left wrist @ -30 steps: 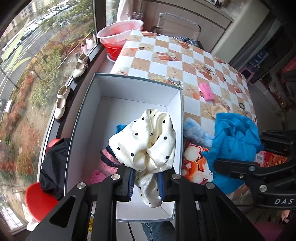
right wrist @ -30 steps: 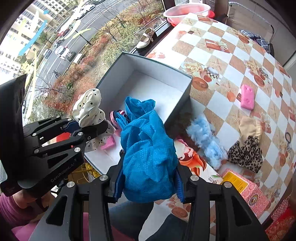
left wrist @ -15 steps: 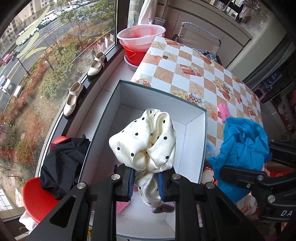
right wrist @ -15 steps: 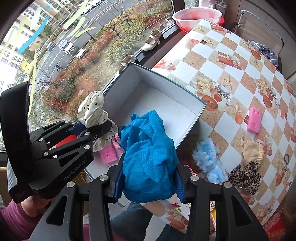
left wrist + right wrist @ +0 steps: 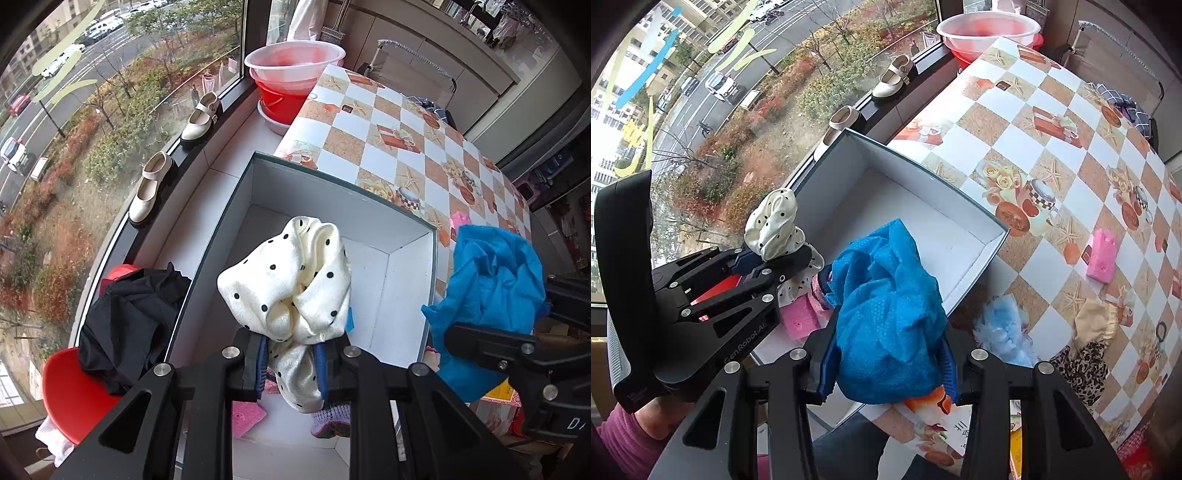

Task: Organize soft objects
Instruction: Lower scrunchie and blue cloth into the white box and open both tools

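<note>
My left gripper [image 5: 291,365] is shut on a cream polka-dot cloth [image 5: 291,284] and holds it above the near end of a white open box [image 5: 406,266]. It also shows in the right wrist view [image 5: 775,225]. My right gripper [image 5: 886,373] is shut on a crumpled blue cloth [image 5: 890,317], held over the box's near right corner [image 5: 997,236]. The blue cloth also shows in the left wrist view [image 5: 491,291]. A pink sponge [image 5: 247,413] and a knitted item [image 5: 332,421] lie in the box's near end.
On the checked tablecloth [image 5: 1052,155] lie a light blue fluffy item [image 5: 1004,332], a pink sponge [image 5: 1102,254], a beige cloth [image 5: 1097,317] and a leopard-print cloth [image 5: 1082,365]. Left of the box are a black garment [image 5: 129,317] on a red chair [image 5: 70,391], shoes [image 5: 147,188] and basins [image 5: 291,66].
Both grippers have risen and drawn back with their cloths held; the box looks smaller and farther below. The grips are unchanged.
</note>
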### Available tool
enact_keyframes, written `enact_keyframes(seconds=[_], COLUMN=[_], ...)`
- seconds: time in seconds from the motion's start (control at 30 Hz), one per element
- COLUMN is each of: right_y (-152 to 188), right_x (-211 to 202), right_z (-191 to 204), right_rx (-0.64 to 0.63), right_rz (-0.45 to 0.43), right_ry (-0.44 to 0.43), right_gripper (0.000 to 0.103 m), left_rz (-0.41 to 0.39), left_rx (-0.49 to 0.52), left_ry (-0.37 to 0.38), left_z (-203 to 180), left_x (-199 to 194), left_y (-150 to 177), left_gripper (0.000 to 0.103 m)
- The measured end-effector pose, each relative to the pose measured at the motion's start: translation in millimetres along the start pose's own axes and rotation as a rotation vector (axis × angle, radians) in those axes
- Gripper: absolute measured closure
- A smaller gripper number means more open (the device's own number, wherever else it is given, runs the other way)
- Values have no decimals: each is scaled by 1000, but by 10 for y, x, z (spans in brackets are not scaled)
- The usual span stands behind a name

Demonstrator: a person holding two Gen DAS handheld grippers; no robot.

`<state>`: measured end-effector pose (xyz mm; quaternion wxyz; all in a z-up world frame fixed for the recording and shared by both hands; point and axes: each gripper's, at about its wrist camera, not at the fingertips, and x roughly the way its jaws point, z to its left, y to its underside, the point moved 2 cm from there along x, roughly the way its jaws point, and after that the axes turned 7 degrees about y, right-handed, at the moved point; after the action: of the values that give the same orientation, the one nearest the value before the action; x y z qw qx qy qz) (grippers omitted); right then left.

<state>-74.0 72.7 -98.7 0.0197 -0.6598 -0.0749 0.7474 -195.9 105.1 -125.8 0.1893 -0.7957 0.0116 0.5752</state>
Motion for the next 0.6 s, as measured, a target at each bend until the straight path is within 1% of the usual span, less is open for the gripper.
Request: enact_keyframes(seconds=[0.43, 0.6], right_y=[-87, -93], right_x=[83, 89], right_z=[-27, -21], right_rx=[10, 9], right_rz=[13, 14], right_ry=[6, 8], right_gripper=[57, 57], left_rz=[8, 1], left_rx=[-2, 4], left_ry=[-5, -27], left_z=[11, 28], left_x=[79, 111], left_y=[-34, -30], left_gripper=[81, 81])
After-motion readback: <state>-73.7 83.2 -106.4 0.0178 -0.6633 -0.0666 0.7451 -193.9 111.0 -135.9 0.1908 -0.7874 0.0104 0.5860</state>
